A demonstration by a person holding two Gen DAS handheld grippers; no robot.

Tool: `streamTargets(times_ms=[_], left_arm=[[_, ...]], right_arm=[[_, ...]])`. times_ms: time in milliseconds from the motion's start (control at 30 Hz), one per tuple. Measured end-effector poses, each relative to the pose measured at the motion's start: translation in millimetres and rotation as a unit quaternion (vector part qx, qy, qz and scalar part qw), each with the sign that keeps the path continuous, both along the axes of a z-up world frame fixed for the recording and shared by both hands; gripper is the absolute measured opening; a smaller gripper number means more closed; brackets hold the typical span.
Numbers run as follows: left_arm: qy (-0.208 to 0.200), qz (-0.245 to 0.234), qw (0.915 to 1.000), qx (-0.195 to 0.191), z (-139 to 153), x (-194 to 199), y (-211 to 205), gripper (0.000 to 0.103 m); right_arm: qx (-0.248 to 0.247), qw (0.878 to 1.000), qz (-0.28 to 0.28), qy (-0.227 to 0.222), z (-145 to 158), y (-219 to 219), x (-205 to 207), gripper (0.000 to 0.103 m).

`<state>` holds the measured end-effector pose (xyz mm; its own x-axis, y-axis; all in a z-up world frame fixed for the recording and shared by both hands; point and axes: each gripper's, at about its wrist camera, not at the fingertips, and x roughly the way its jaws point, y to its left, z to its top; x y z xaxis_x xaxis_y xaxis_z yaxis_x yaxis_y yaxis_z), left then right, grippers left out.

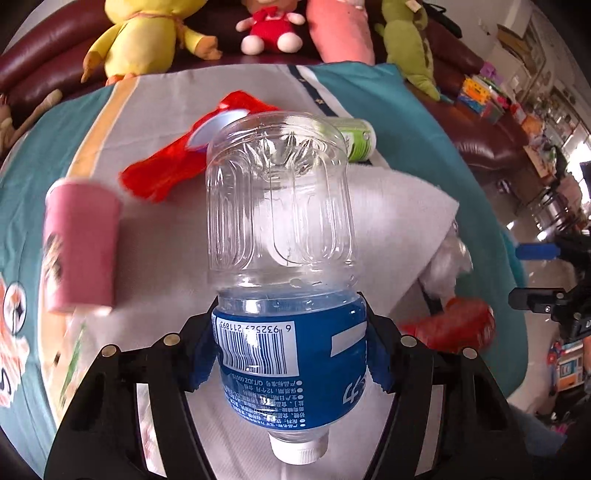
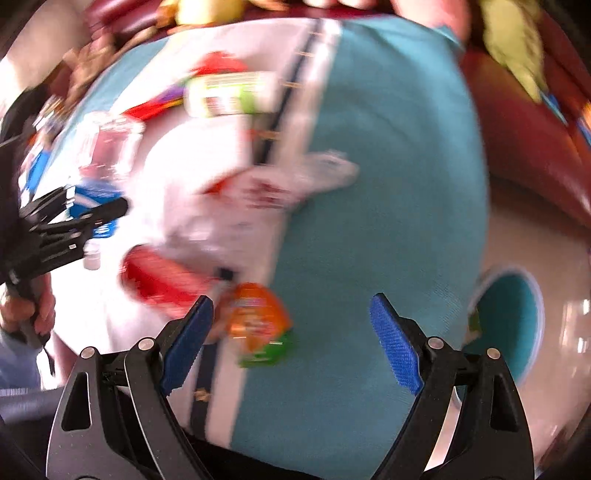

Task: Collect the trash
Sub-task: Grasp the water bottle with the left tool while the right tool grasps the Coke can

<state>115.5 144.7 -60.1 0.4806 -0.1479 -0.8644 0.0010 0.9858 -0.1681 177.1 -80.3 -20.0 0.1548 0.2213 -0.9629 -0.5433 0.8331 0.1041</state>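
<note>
Through the left wrist camera, your left gripper (image 1: 291, 354) is clamped on a clear water bottle (image 1: 284, 266), its blue pads pressed against the blue label on both sides. The bottle's white cap points back toward you and its empty base reaches forward, away from the fingers. Ahead and to the left of the fingers stands a pink paper cup (image 1: 81, 243), blurred. Beyond the bottle's base lies a red wrapper (image 1: 166, 173), and just right of that base a green-and-white container (image 1: 356, 138) lies on its side. To the right of your fingers sits a red packet (image 1: 458, 325), near a crumpled white bag (image 1: 448, 262). All of this rests on a teal and white cloth (image 1: 402, 147), with plush toys (image 1: 144, 33) lined up at the far edge.

Through the right wrist camera, which is badly blurred, your right gripper (image 2: 291, 341) is spread wide with nothing between its pads. An orange snack packet (image 2: 258, 319) lies just ahead of the left finger, on the cloth. Your other gripper with the bottle (image 2: 96, 162) shows far to the left. Low to the right, past the cloth's edge, sits a teal bin (image 2: 513, 328).
</note>
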Motion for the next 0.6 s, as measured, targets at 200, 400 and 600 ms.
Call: streamTargets(times_ms=[200,400,600], left_arm=[[0.021,-0.005,0.9998,0.006,-11,-37,17,0.067],[0.031,0.001,0.9994,-0.012,-25,-59,29,0.067],[0.021,0.007,0.9996,-0.018,-28,-66,32,0.067]], right_arm=[[-0.028,0.984,0.177,-0.008,4,75,-39,0.082],[-0.086,0.956,0.282,-0.014,-17,120,-54,0.082],[-0.131,0.937,0.324,0.004,-45,145,-50,0.065]])
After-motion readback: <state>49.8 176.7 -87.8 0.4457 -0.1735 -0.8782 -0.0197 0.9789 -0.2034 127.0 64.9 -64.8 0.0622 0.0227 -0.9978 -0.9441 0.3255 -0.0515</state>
